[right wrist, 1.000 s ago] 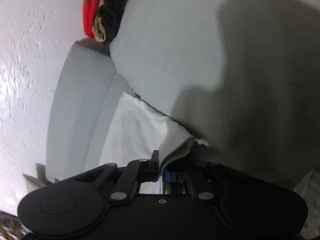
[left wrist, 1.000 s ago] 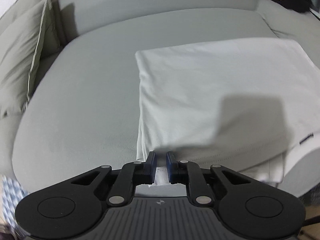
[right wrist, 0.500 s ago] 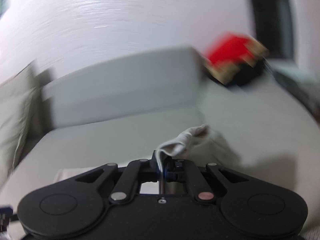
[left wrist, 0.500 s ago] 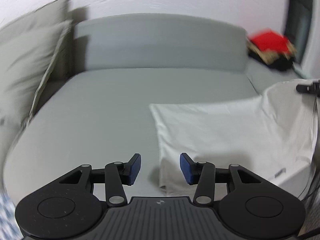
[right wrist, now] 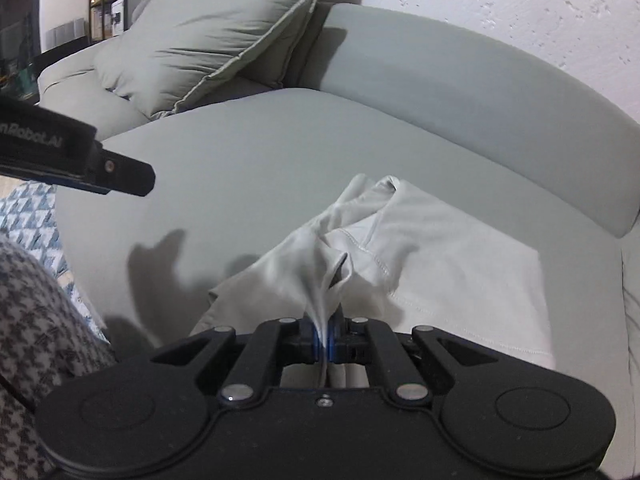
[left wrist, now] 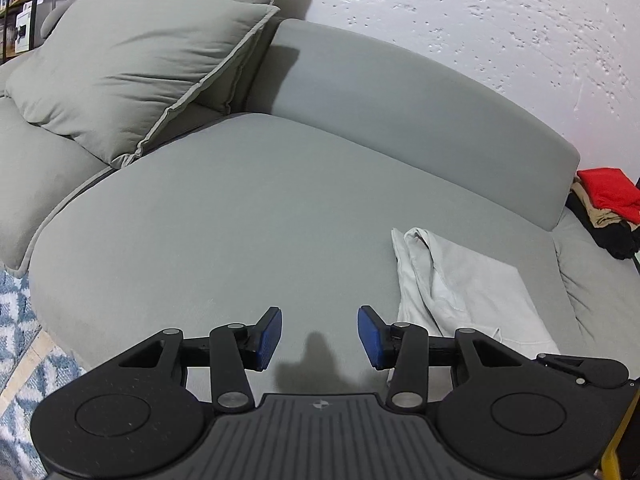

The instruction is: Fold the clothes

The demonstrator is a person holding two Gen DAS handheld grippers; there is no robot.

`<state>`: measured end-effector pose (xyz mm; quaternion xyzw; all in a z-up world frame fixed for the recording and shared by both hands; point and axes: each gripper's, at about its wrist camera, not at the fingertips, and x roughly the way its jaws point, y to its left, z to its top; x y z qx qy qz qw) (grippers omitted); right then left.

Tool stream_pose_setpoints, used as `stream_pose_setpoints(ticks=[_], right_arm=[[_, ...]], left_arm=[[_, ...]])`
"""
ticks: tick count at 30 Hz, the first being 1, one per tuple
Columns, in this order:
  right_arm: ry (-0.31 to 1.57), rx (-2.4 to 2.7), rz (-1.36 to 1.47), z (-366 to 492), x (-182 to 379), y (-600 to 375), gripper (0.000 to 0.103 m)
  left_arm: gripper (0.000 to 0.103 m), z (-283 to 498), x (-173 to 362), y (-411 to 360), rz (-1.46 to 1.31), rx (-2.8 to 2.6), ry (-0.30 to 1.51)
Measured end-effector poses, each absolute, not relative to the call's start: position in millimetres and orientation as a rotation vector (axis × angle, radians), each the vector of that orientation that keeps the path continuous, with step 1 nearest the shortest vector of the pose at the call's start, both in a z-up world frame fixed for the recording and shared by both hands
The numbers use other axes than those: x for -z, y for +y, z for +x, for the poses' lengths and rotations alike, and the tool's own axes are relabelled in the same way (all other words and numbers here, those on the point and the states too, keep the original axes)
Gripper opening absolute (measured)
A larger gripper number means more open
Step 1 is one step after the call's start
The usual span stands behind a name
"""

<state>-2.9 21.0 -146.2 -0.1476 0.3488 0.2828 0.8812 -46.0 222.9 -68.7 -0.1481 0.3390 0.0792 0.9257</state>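
A white garment [right wrist: 440, 248] lies partly folded on the grey sofa seat [left wrist: 240, 220]. My right gripper [right wrist: 324, 336] is shut on a bunched fold of it and holds that fold slightly above the seat. In the left wrist view the white garment [left wrist: 460, 280] lies to the right of my left gripper [left wrist: 319, 338]. That gripper stands open over bare seat, with nothing between its blue pads [left wrist: 268, 338]. One of the left gripper's fingers [right wrist: 132, 178] pokes into the right wrist view from the left.
Grey pillows [left wrist: 140, 64] lean at the back left, and the sofa's backrest [left wrist: 400, 92] runs along a white wall. A pile of red and black clothes [left wrist: 604, 200] sits at the far right. A blue-white rug [left wrist: 16, 320] and a houndstooth-clad leg [right wrist: 32, 320] are at the left.
My left gripper let go of the garment's edge, opened and moved off to the left. My right gripper rolled upright and carried its fold leftwards across the garment.
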Motion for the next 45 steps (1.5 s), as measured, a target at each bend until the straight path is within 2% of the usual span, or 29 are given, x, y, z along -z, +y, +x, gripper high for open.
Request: stream_pose_setpoints(ticks=[9, 13, 17, 19, 20, 21, 22, 27, 29, 31, 32, 33, 34, 38, 39, 41, 45], right_arm=[[0.705, -0.582, 0.123, 27, 101, -18, 0.004], [0.711, -0.598, 0.094, 27, 99, -8, 0.004], [0.792, -0.704, -0.033, 23, 122, 13, 0.007], [0.816, -0.801, -0.072, 15, 125, 13, 0.013], [0.811, -0.844, -0.076, 9, 123, 9, 0.021], [0.802, -0.867, -0.077, 1, 120, 1, 0.035], [0.793, -0.862, -0.069, -2, 115, -9, 0.044], [0.799, -0.78, 0.087, -1, 95, -72, 0.049], [0.81, -0.704, 0.188, 8, 93, -98, 0.049], [0.811, -0.621, 0.211, 14, 98, -114, 0.034], [0.813, -0.586, 0.208, 17, 101, -119, 0.016], [0.82, -0.577, 0.194, 19, 105, -119, 0.011], [0.826, -0.568, 0.18, 21, 109, -119, 0.011], [0.87, -0.546, 0.038, 27, 133, -105, 0.013], [0.889, -0.534, -0.007, 27, 141, -101, 0.013], [0.933, -0.51, -0.078, 21, 154, -99, 0.013], [0.897, -0.524, -0.146, -9, 151, -114, 0.014]], left_arm=[[0.043, -41, 70, 219, -0.276, -0.168, 0.702], [0.043, -42, 70, 223, -0.29, -0.185, 0.702], [0.043, -45, 69, 230, -0.333, -0.192, 0.693], [0.043, -47, 69, 232, -0.344, -0.183, 0.682], [0.043, -49, 69, 231, -0.344, -0.17, 0.674], [0.043, -48, 69, 230, -0.343, -0.141, 0.675], [0.043, -48, 68, 228, -0.342, -0.11, 0.676], [0.039, -36, 66, 212, -0.313, 0.103, 0.685], [0.038, -27, 63, 198, -0.267, 0.18, 0.679], [0.035, -17, 61, 182, -0.219, 0.246, 0.679], [0.028, -9, 63, 173, -0.191, 0.255, 0.691], [0.025, -1, 66, 164, -0.163, 0.261, 0.705], [0.025, 8, 71, 157, -0.131, 0.241, 0.73], [0.011, 43, 105, 143, 0.004, 0.028, 0.93], [0.015, 49, 115, 144, 0.03, -0.051, 0.997], [0.016, 45, 114, 152, -0.005, -0.054, 0.99], [0.016, 26, 109, 171, -0.051, -0.093, 0.968]])
